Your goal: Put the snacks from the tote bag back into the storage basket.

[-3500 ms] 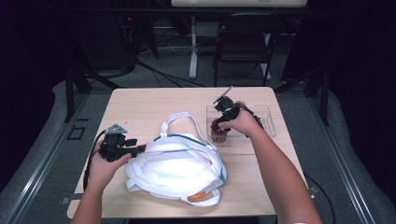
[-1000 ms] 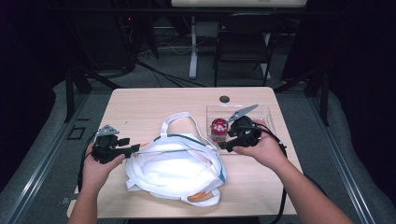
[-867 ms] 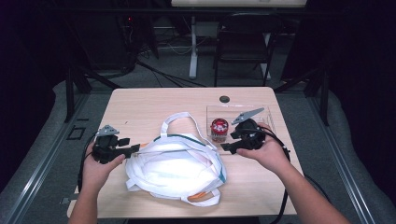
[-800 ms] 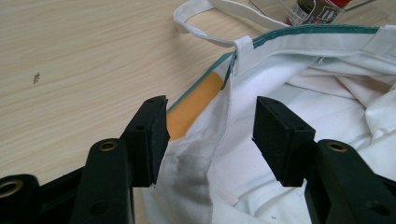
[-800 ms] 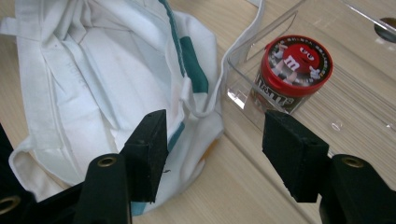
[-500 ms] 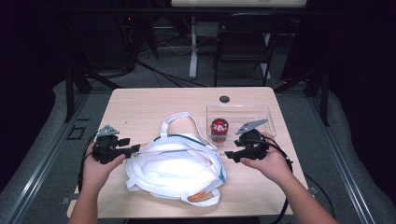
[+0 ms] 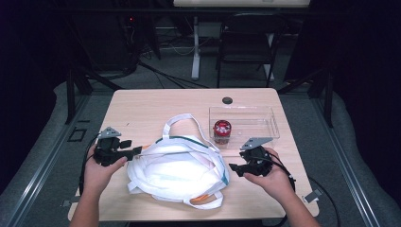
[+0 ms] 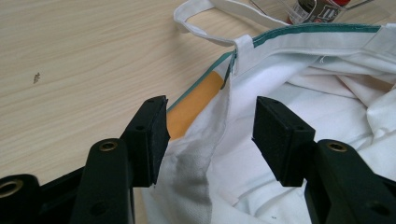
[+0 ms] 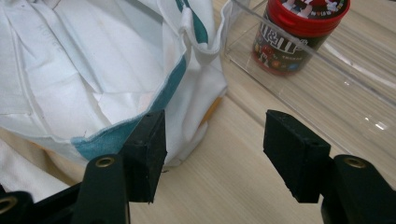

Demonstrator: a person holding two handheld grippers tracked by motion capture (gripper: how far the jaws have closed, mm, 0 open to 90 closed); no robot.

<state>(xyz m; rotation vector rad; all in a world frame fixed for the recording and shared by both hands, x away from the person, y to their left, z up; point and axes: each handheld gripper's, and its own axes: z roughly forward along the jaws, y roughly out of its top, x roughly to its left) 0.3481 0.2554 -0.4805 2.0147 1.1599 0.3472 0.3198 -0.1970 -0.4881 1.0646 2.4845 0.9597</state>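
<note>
Two grippers flank a white cloth bag (image 7: 177, 168) that lies slumped at the middle of the wooden counter (image 7: 161, 104), toward its six o'clock edge. The bag has a green trim along its mouth, an orange patch on its side, and one white handle (image 7: 182, 124) looping out toward twelve o'clock.

At nine o'clock of the bag, the left gripper (image 7: 135, 151) is held level in the person's left hand (image 7: 99, 172), pointing toward three o'clock. In the left gripper view its jaws stand apart with the bag's edge seam (image 8: 224, 112) running up between them; neither pad presses the cloth, so they are open around the rim, not clamped on it.

At three o'clock of the bag, the right gripper (image 7: 234, 168) sits in the right hand (image 7: 272, 177), pointing toward nine o'clock. Its jaws are wide open and hold nothing. In the right gripper view the left pad is just beside the bag's green-trimmed edge (image 9: 154, 100), while the right pad hangs over bare wood.

A clear plastic tray (image 7: 265, 130) rests at one o'clock of the bag, just beside it. A candy jar (image 7: 221, 131) with a red lid stands upright in the tray's nine o'clock end.
</note>
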